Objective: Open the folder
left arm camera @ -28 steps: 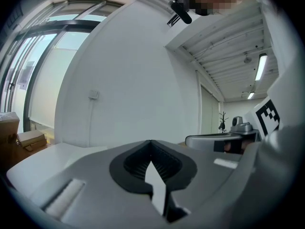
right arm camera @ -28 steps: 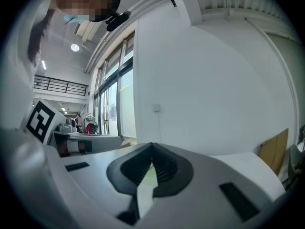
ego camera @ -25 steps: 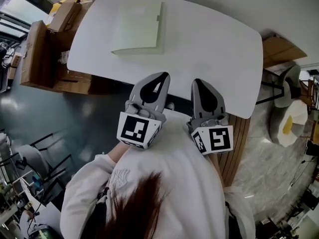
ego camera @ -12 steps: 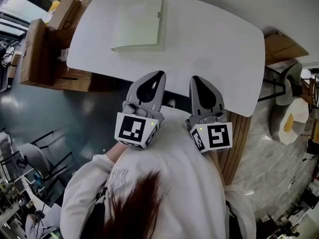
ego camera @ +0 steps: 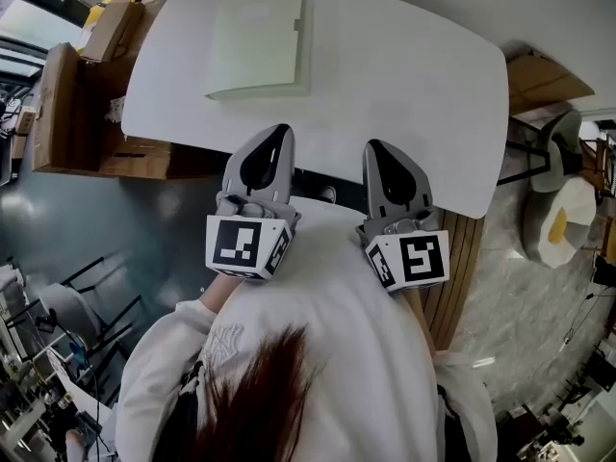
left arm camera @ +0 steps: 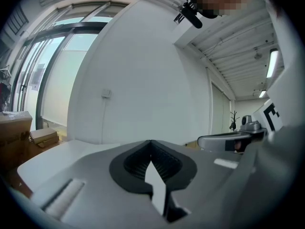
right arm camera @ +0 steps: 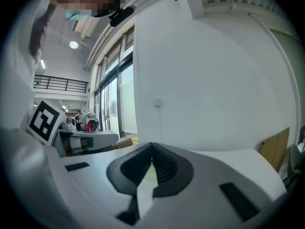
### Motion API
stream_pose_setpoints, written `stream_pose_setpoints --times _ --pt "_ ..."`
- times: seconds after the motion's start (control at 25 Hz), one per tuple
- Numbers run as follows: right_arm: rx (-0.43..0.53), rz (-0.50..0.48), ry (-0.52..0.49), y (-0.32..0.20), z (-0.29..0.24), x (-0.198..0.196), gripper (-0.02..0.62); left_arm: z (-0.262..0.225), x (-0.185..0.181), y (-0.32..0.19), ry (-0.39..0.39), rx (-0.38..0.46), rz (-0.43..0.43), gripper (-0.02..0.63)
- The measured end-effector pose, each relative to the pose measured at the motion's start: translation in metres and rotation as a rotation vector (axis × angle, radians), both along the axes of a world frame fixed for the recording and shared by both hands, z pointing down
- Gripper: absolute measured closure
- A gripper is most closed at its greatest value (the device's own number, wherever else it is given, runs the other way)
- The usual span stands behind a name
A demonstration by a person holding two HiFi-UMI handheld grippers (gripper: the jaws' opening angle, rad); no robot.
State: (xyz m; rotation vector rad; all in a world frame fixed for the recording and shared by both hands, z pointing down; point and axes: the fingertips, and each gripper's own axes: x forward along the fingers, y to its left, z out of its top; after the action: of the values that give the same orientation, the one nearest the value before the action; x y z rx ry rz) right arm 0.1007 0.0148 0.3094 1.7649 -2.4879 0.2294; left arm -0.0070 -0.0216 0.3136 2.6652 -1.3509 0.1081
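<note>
Well beyond the left gripper (ego camera: 273, 131) and right gripper (ego camera: 376, 147), jaws closed, empty, lies the folder (ego camera: 258, 44).

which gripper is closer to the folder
The left gripper: its tip is at the table's near edge, almost in line with the pale green folder. The right gripper is off to the folder's right, farther away.

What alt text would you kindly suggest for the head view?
A closed pale green folder lies at the far left of a white table. At its near edge, the left tongs and right tongs hover shut and empty, short of the folder.
</note>
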Motion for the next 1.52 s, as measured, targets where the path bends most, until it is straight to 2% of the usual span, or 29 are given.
stream_pose_setpoints --times 0.48,0.64,0.88,1.08,1.52 --pt "0.004 0.03 0.029 -0.01 0.004 0.009 0.589 -0.005 -0.001 -0.007 -0.001 0.012 -0.022 0.598" --pt "0.021 0.001 0.031 -0.024 0.0 -0.003 0.589 -0.013 0.0 -0.018 0.018 0.017 -0.026 0.597" --pt "0.015 -0.037 0.022 -0.032 0.008 -0.017 0.589 -0.017 0.011 -0.023 0.004 0.032 -0.016 0.597" --pt "-0.015 -0.045 0.011 -0.026 0.018 -0.021 0.589 -0.012 0.017 -0.022 0.021 -0.002 -0.005 0.597" --pt "-0.039 -0.073 0.037 -0.025 0.02 -0.031 0.589 -0.009 0.021 -0.02 0.025 -0.019 0.018 0.597"
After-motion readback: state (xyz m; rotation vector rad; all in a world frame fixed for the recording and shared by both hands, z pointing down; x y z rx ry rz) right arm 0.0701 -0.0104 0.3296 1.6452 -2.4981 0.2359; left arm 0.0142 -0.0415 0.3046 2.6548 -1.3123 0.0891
